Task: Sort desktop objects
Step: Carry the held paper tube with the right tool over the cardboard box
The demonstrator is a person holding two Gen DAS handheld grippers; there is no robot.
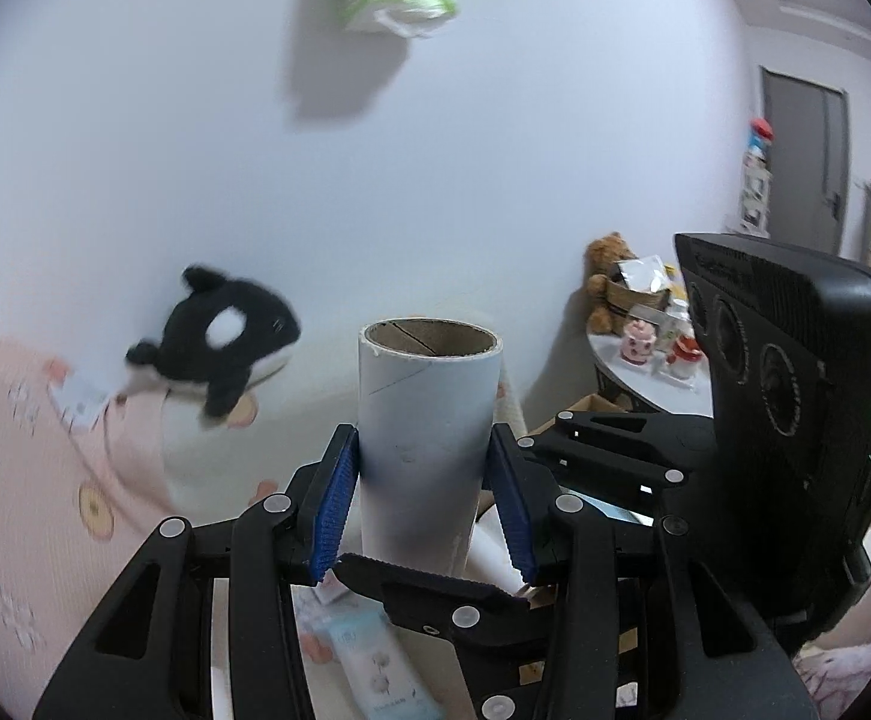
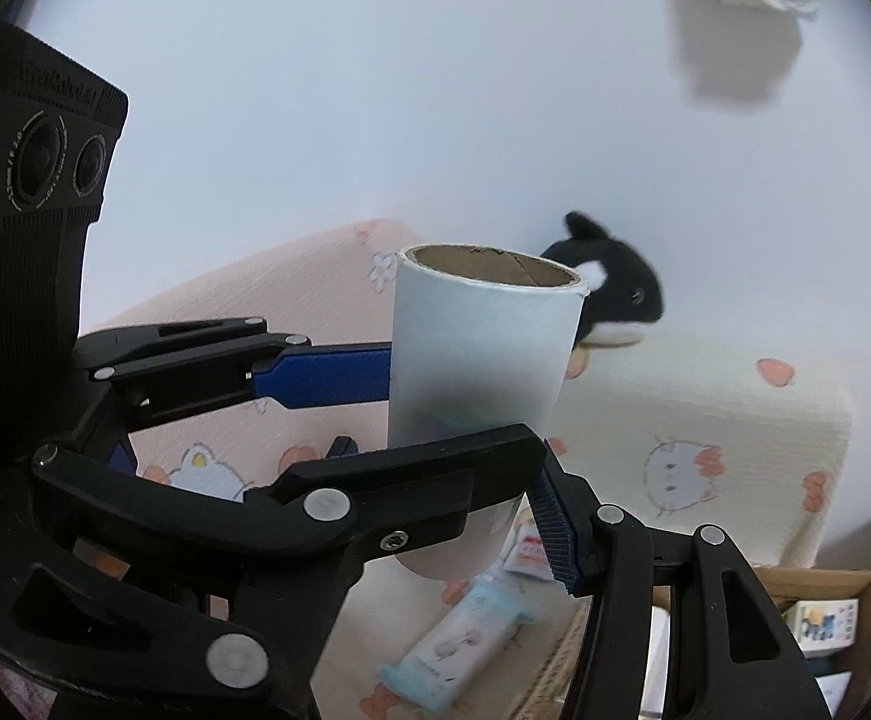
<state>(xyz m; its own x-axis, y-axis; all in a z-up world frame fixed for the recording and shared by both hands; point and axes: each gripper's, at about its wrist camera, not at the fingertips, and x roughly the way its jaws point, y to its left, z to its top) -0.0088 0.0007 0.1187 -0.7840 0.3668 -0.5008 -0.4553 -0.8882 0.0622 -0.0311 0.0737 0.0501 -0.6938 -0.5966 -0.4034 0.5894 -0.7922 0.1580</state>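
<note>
Upright between both grippers: white paper roll with cardboard core [image 1: 426, 426], raised above the pink bedding [image 1: 27, 480]. Left gripper [image 1: 423, 504] clamped on its lower sides. Right gripper [image 2: 477, 492] around the roll's base, blue pads touching it. Behind, orca plush [image 1: 225, 342].

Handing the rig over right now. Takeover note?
Left gripper: shut on the white paper roll with a brown cardboard core, which stands upright, blue pads on both sides.
Right gripper: at the roll's lower end, one finger across its front; grip unclear.
Light blue tissue pack lies loose below; open cardboard box to the right already holds small cartons.
Left: place the roll, then the pack.
</note>
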